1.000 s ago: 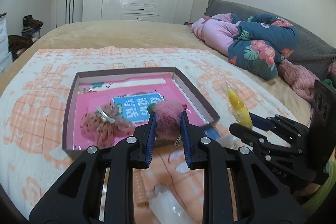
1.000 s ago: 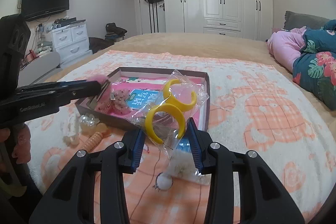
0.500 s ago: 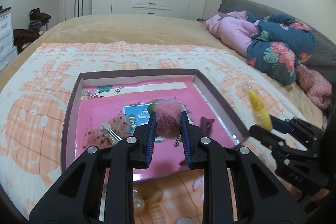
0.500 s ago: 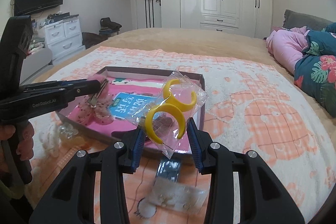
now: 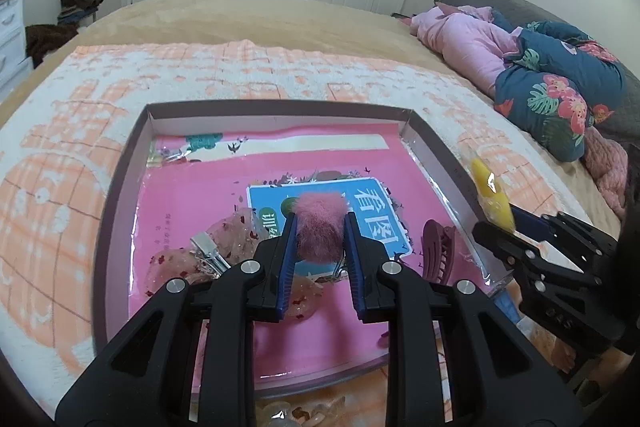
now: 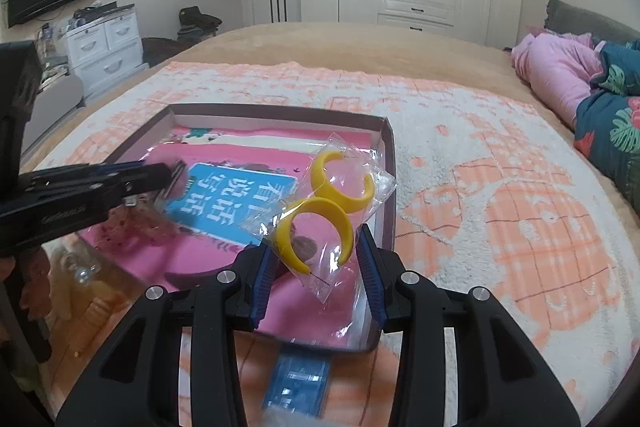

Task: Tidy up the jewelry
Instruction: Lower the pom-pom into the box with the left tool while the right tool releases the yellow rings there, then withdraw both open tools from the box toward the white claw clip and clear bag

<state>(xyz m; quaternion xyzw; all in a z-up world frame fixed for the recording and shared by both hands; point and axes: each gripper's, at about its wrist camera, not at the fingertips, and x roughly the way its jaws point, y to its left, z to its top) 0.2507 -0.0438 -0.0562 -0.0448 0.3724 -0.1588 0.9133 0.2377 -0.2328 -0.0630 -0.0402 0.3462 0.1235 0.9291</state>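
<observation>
Both claws have come forward over the shallow box (image 5: 120, 195) since a second ago, so its pink floor now fills the middle of the left wrist view instead of sitting further up the frame. Left claw (image 5: 319, 227) is clenched on a fluffy pink pom-pom (image 5: 320, 227), held above the blue label at the box's centre. Just left of it lies a sheer pink bow with a metal clip (image 5: 208, 251), and just right a dark plum hair claw clip (image 5: 438, 251), both on the box floor. Right claw (image 6: 318, 247), at the lower centre of its own view, grips a clear plastic bag (image 6: 340, 267) holding two yellow open hoops (image 6: 320, 223) over the box's near right corner. All of this sits on a peach-and-white blanket (image 6: 500, 211) spread on the bed.
</observation>
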